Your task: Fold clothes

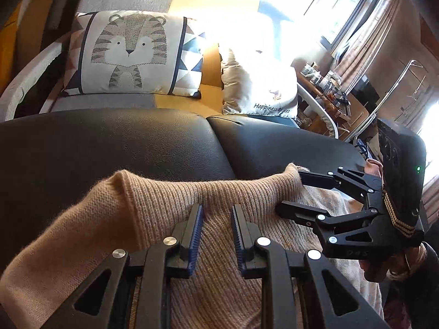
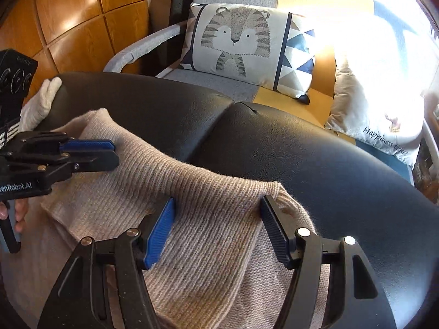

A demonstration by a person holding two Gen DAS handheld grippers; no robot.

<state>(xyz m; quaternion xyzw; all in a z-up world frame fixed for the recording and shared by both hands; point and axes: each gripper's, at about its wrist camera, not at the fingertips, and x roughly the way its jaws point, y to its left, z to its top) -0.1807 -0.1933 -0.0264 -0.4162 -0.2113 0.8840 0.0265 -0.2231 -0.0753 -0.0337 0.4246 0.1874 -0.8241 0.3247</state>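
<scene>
A beige ribbed knit sweater (image 1: 164,192) lies on a black leather seat (image 1: 109,142), with a folded edge running across it like a raised ridge. My left gripper (image 1: 217,208) is shut on that fold near its middle, and knit shows between the blue pads. In the right wrist view the same left gripper (image 2: 114,152) reaches in from the left over the sweater (image 2: 205,192). My right gripper (image 2: 218,201) stands open, straddling the fold's right end; its right pad touches the corner without pinching it. In the left wrist view the right gripper (image 1: 289,192) comes in from the right.
Behind the leather seat (image 2: 301,150) stands a grey armchair with a tiger cushion (image 2: 241,44) and a white cushion (image 2: 378,126) with lettering. A white cloth (image 2: 44,98) lies at the seat's left edge. A cluttered desk (image 1: 329,87) stands by the window.
</scene>
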